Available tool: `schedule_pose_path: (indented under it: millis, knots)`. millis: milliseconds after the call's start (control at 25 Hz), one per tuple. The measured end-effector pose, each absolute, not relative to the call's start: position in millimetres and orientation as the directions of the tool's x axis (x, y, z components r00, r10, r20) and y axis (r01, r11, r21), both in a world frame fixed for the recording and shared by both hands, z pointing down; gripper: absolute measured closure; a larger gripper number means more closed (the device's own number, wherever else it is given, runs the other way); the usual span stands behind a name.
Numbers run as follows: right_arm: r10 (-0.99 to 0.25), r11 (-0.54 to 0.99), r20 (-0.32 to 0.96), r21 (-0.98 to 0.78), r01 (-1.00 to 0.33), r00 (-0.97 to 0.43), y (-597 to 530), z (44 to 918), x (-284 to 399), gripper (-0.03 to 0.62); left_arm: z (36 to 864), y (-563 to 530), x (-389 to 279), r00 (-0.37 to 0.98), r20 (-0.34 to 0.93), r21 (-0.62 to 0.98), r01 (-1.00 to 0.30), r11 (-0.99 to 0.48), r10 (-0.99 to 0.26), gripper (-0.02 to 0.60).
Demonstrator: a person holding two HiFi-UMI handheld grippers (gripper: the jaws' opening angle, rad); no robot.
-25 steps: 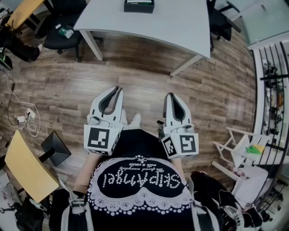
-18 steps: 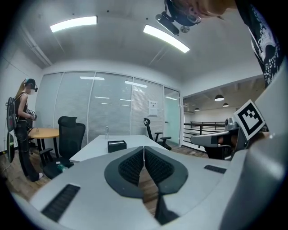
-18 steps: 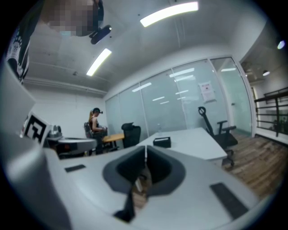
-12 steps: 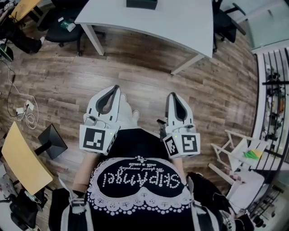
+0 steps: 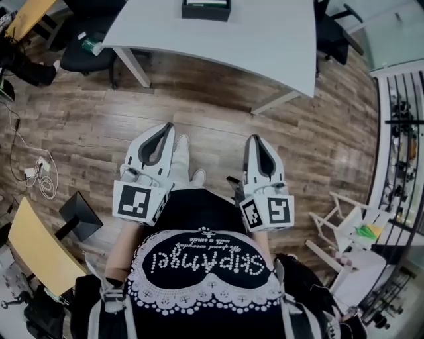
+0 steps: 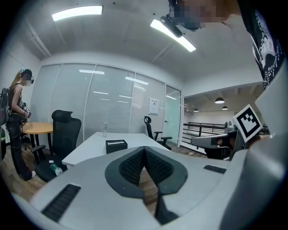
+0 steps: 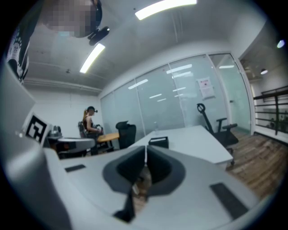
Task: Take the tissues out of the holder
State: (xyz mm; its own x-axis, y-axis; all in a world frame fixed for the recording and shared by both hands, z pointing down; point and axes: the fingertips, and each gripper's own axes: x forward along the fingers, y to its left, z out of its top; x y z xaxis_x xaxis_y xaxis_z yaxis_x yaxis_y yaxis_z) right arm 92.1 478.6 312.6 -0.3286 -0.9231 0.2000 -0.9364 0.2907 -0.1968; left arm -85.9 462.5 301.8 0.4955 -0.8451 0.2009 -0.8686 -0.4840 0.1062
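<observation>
A wood-plank office floor [image 5: 93, 126] runs up to a white worktop [image 5: 265, 33] backed by glass partitions [image 6: 108, 99], with a person facing it from well back. At far left, a black office chair [image 5: 83, 49] sits beside the worktop's corner. The left gripper [image 5: 170, 126] is held out over the floor, its fingers pressed together with nothing between them. A clear bottle [image 6: 105, 129] stands toward the worktop's far edge; what it contains cannot be told. Just right of it on the same surface stands the tissue holder [image 5: 206, 8], a dark, low rectangular box sitting upright, with a pale strip of tissue showing in its open top. How many tissues it holds cannot be made out. The right gripper [image 5: 252, 138], alongside the left and likewise over bare floor, has its fingers closed tip to tip and is empty too. Both grippers are well apart from the holder. At far right, a black railing [image 5: 404, 99] borders the floor.
</observation>
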Motion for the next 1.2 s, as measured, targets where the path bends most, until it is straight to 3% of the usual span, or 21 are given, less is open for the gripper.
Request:
schedule_pose_path:
  millis: [440,1200]
  knots:
    - [-0.938,0.258,0.189,-0.179,-0.949,-0.291,380,307,64,0.559,288,352,-119,0.518,0.137,0.104,-0.855,-0.508,-0.844,0.560]
    - [-0.930,0.234,0.243,-0.189,-0.954,-0.276,299,322,82,0.559,310,270,-113,0.494,0.198,0.135,-0.869,-0.476,-0.847,0.560]
